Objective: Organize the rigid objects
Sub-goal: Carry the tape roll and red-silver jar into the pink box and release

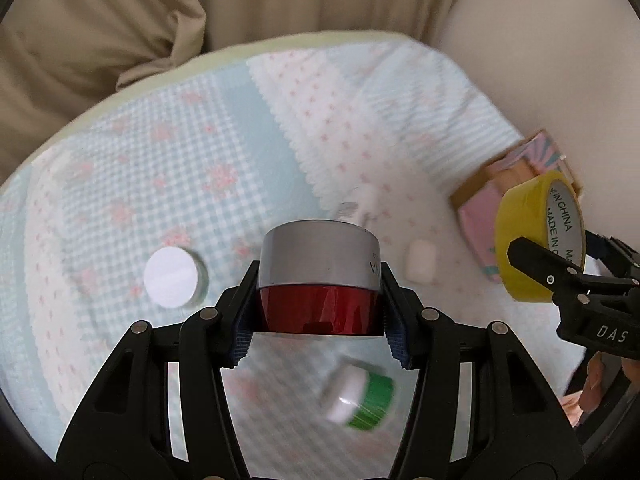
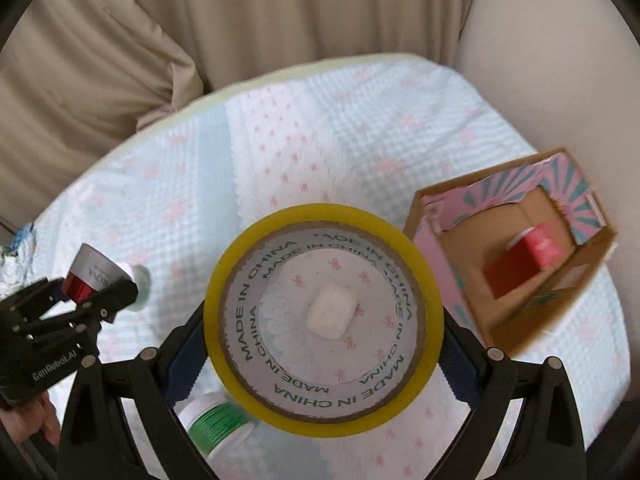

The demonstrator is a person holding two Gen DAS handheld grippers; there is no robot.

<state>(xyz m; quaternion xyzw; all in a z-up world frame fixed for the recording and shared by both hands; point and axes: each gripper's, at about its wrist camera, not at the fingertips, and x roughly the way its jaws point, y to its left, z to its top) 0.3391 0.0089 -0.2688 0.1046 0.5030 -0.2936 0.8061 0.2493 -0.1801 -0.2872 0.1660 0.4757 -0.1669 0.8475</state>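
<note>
My left gripper [image 1: 318,300] is shut on a red jar with a silver lid [image 1: 318,280] and holds it above the patterned cloth; the gripper also shows in the right wrist view [image 2: 96,288]. My right gripper [image 2: 324,344] is shut on a yellow tape roll [image 2: 324,412]; the roll also shows in the left wrist view [image 1: 536,240]. A pink cardboard box [image 2: 448,264] stands open at the right with a red object [image 2: 520,264] inside. A white case [image 2: 331,311] lies on the cloth, seen through the roll.
A green thread spool [image 1: 360,400] lies on the cloth below the jar. A white round lid [image 1: 172,278] lies at the left. The cloth-covered table [image 2: 320,128] has a round far edge; beige curtains [image 2: 280,8] hang behind it.
</note>
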